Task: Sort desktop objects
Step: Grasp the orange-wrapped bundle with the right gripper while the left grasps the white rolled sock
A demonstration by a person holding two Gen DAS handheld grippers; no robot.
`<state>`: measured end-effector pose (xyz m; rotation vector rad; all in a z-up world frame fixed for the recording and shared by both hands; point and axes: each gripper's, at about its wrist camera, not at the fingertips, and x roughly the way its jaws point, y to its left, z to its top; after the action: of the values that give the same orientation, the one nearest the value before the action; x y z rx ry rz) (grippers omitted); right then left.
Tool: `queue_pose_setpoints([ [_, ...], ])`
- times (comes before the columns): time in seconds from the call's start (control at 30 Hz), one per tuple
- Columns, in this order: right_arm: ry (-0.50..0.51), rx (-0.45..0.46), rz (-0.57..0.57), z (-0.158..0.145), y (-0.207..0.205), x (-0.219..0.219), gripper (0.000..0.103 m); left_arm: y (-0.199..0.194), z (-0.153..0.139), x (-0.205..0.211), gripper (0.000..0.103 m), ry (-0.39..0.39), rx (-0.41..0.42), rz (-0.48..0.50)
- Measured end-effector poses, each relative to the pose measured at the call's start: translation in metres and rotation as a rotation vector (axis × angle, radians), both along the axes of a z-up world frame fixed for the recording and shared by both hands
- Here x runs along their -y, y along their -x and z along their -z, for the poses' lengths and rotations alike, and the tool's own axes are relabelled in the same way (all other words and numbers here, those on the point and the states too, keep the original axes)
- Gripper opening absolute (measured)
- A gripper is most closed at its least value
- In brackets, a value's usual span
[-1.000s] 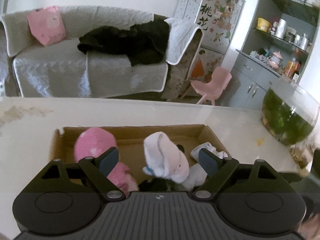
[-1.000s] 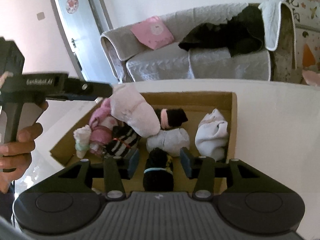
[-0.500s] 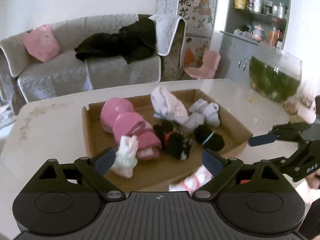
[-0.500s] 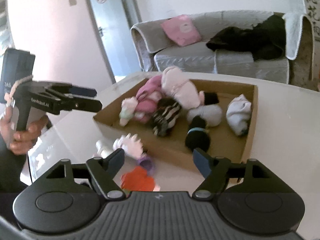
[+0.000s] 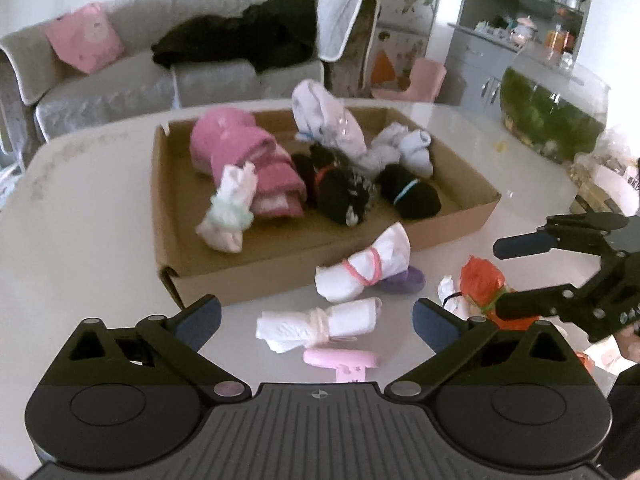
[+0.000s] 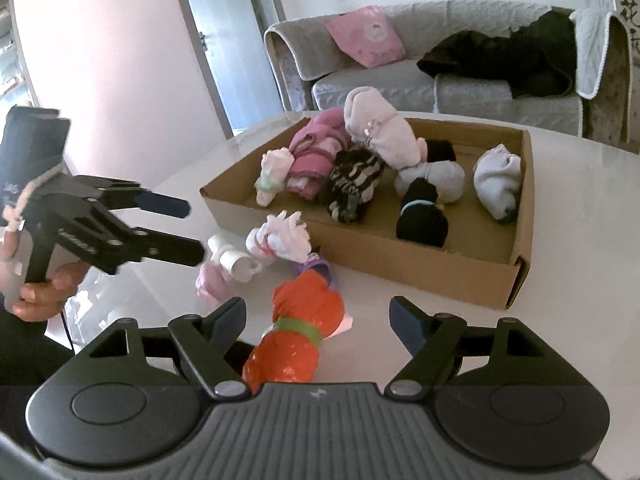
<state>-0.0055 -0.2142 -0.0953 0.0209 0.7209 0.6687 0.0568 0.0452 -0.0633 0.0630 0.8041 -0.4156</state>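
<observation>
Both grippers hang over the white table (image 5: 92, 248), and neither has hold of anything. The left gripper (image 5: 316, 316) has its jaws spread wide, with a white rolled cloth (image 5: 320, 326) tied by a pale band lying loose on the table between the fingers, touched by neither. Just at 6 o'clock of that roll sits a small pink clip-like item (image 5: 340, 358). At 12 o'clock of it lies a second white roll with a pink elastic (image 5: 366, 268), resting partly over a purple piece (image 5: 406, 282) and close against the near wall of the cardboard box (image 5: 248, 276).

The right gripper (image 6: 318, 316) also has its jaws apart, less wide, and an orange bundle with a green band (image 6: 298, 340) lies between the fingers, leaning toward the left one; no pad presses on it. From the left view that orange bundle sits at 3 o'clock of the white rolls, beside the right gripper's dark fingers.

Inside the box, rolled socks are heaped: a pink bundle (image 5: 244, 160) at 10 o'clock, black-and-white striped ones (image 6: 354, 184) in the middle, a black roll with a blue band (image 5: 408, 196) and pale grey ones (image 6: 498, 186) toward 2 o'clock. A hand (image 6: 44, 292) grips the left tool's handle
</observation>
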Motion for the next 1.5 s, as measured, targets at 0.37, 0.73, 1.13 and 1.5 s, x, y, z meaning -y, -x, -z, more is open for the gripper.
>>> queue_pose_setpoints([
  [0.37, 0.019, -0.023, 0.000, 0.010, -0.002, -0.010, 0.076, -0.012, 0.018, 0.010, 0.102, -0.035, -0.055, -0.034],
  [0.73, 0.022, -0.066, 0.007, 0.013, -0.007, -0.014, 0.052, -0.017, 0.034, 0.024, 0.102, -0.106, -0.095, -0.046],
  [1.13, 0.013, -0.063, -0.010, 0.011, -0.006, -0.015, 0.037, -0.015, 0.035, 0.034, 0.086, -0.142, -0.065, -0.041],
  [1.5, -0.020, -0.038, -0.007, 0.002, -0.006, -0.009, 0.032, -0.014, 0.028, 0.031, 0.078, -0.129, -0.050, -0.042],
])
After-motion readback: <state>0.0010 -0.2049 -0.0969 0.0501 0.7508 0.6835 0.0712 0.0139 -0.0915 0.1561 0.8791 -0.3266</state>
